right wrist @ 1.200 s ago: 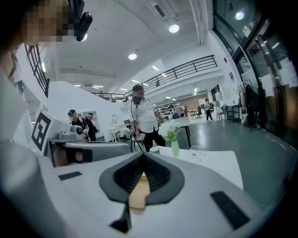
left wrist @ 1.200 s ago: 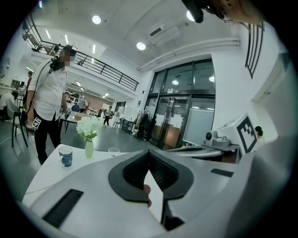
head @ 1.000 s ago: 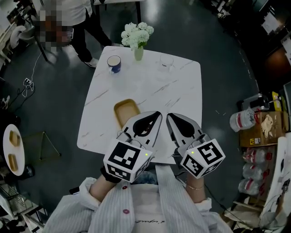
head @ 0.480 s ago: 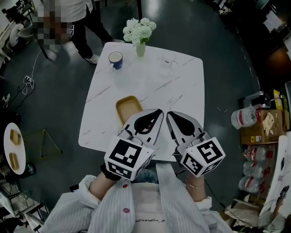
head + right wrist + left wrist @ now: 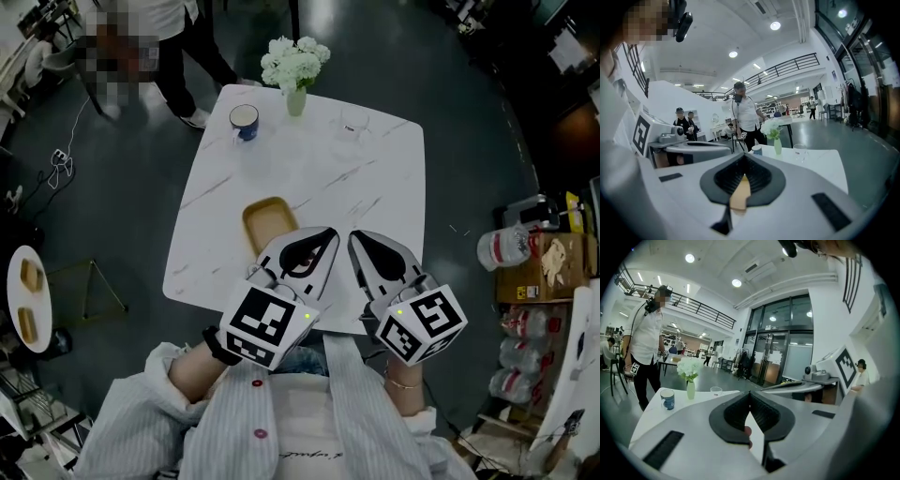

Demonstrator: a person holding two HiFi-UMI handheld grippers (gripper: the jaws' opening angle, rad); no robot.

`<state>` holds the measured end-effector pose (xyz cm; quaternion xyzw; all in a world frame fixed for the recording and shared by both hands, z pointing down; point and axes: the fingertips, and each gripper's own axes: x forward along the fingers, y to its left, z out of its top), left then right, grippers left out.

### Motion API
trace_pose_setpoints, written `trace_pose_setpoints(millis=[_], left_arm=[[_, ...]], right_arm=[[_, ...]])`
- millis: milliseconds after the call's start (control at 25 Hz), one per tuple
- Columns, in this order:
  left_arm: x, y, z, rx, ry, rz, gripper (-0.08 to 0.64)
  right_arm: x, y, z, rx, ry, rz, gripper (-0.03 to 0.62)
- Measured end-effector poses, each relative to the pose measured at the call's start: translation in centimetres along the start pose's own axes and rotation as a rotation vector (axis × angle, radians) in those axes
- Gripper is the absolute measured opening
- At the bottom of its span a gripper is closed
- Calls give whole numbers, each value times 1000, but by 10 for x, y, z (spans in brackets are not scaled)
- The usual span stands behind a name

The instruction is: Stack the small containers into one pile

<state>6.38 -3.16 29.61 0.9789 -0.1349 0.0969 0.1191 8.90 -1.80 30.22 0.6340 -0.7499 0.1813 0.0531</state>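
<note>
No readable text. Shirt script [image 5: 298, 457] too small; glass label [image 5: 353, 125] blurred. Cubes on left gripper [image 5: 328, 232], right gripper [image 5: 353, 236]: square markers only.

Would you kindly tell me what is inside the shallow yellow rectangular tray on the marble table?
The shallow yellow rectangular tray looks empty over the part that shows. Its near end is covered by the left hand-held gripper, so anything there cannot be seen.

Head view dim, corners vignetted; the white tabletop [image 5: 309, 178] stands brightest. The 2 gripper views are bright under round ceiling lights [image 5: 736, 282] (mild glare), fisheye-bent, edges black.
</note>
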Motion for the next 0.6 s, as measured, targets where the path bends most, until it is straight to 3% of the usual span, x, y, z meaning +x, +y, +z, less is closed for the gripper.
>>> trace_pose_setpoints(millis=[400, 600], left_arm=[[8, 7, -1, 78, 25, -11, 17], [16, 2, -4, 114, 49, -58, 17]], right_arm=[[-1, -3, 2, -5, 1, 11, 11], [-7, -14, 5, -5, -9, -15, 11]])
